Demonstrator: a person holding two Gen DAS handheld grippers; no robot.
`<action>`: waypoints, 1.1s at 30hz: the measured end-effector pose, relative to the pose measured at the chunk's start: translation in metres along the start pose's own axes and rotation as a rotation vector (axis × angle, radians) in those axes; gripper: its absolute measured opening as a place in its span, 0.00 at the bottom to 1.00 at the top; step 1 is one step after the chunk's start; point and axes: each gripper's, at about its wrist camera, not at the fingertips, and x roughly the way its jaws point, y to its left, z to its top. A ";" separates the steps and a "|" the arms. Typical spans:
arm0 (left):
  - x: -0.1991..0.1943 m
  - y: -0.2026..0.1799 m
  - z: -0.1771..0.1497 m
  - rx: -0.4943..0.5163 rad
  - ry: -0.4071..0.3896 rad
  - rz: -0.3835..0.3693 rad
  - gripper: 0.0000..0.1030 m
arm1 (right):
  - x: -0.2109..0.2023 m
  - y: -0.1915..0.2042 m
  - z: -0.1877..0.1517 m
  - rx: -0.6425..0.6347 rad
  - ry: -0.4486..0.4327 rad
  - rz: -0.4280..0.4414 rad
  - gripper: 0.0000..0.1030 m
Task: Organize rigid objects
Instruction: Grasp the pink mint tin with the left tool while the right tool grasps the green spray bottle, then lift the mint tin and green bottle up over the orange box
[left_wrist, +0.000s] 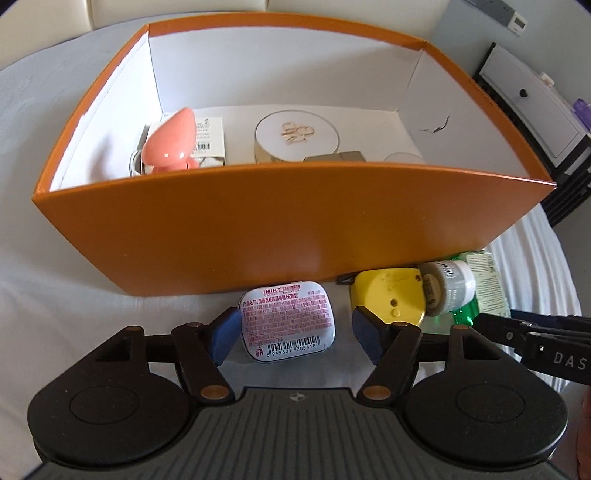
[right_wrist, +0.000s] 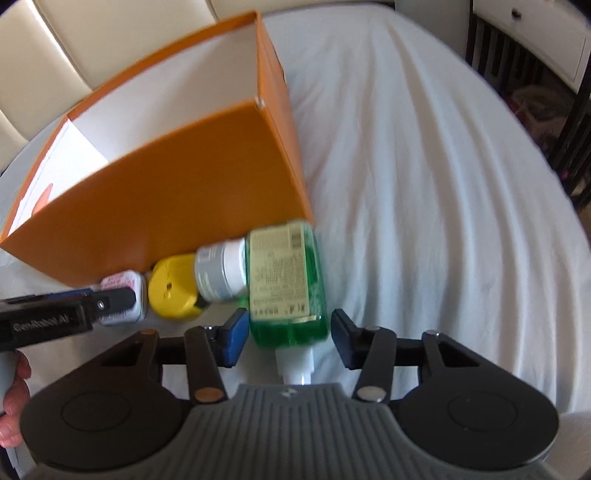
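**Both grippers poised over items beside the box**

My left gripper (left_wrist: 291, 332) straddles the tin (left_wrist: 287, 324), fingers open; my right gripper (right_wrist: 286, 338) brackets the green bottle (right_wrist: 286, 284), also open. Both lie before the orange box (left_wrist: 236, 236). I should close squarely, then lift clear of its wall

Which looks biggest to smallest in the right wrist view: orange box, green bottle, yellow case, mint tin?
1. orange box
2. green bottle
3. yellow case
4. mint tin, though the left gripper partly covers it.
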 end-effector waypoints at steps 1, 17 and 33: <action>0.003 -0.001 0.000 0.001 0.006 0.009 0.80 | 0.001 0.002 0.001 -0.014 -0.002 -0.008 0.51; 0.028 -0.013 0.007 0.042 0.029 0.088 0.75 | 0.031 0.008 0.013 -0.017 0.052 -0.008 0.51; -0.002 -0.015 0.000 0.031 -0.005 0.030 0.68 | 0.019 0.020 0.011 -0.016 -0.003 -0.031 0.44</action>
